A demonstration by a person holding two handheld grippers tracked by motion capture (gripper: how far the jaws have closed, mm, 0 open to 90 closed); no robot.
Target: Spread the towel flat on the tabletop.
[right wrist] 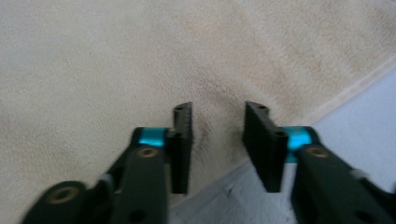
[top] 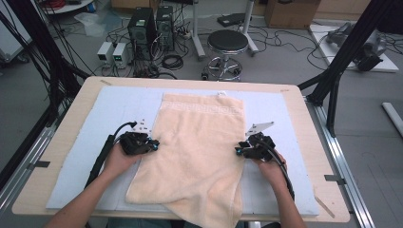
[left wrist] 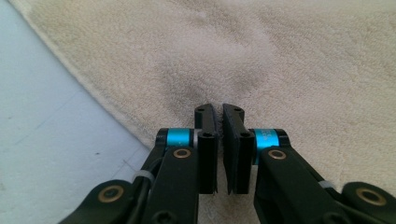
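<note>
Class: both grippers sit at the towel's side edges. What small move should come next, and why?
Probably close the right gripper: its jaws stand apart over the towel edge, while the left gripper looks shut there. Then both can lift together.

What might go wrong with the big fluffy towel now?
The left gripper looks shut with hardly any of the cream terry towel between its jaws, so the edge may slip out when lifted. The right gripper stands open over the opposite edge, so one side could rise alone. The near end hangs off the wooden table and might drag.
</note>
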